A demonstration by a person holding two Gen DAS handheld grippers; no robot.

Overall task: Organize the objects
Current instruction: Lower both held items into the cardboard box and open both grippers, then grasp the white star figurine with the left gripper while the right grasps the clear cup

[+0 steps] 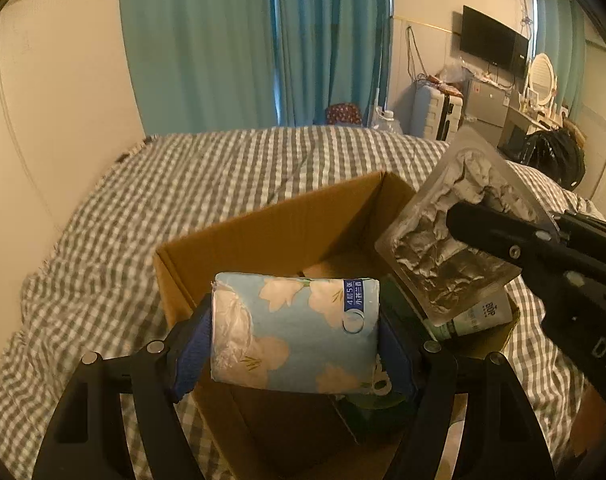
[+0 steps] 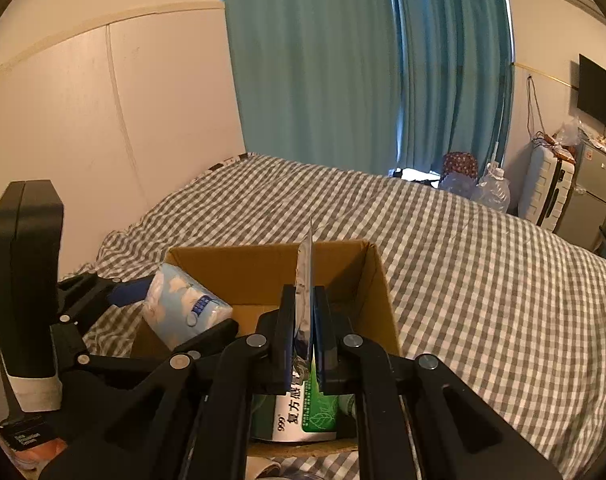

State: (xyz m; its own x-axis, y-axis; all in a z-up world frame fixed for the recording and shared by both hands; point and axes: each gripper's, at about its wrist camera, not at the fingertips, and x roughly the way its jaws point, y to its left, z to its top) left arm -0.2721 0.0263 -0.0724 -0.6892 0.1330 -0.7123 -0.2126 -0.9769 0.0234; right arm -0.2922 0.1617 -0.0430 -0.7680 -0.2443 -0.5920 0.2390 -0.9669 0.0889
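Left claw (image 1: 295, 334) grips tissue pack (image 1: 295, 332) above the box (image 1: 263, 236) rim.

Teal curtains (image 1: 239, 40) hang behind a gingham-covered bed (image 1: 183, 184).

Blue floral tissue pack (image 1: 295, 336), grey-checked bedspread (image 1: 223, 184)

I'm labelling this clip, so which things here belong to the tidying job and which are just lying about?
Job:
- tissue pack, in left hand-held gripper
- clear packet, in right hand-held gripper
- cardboard box
- green medicine box

Lying about:
- suitcase
- television
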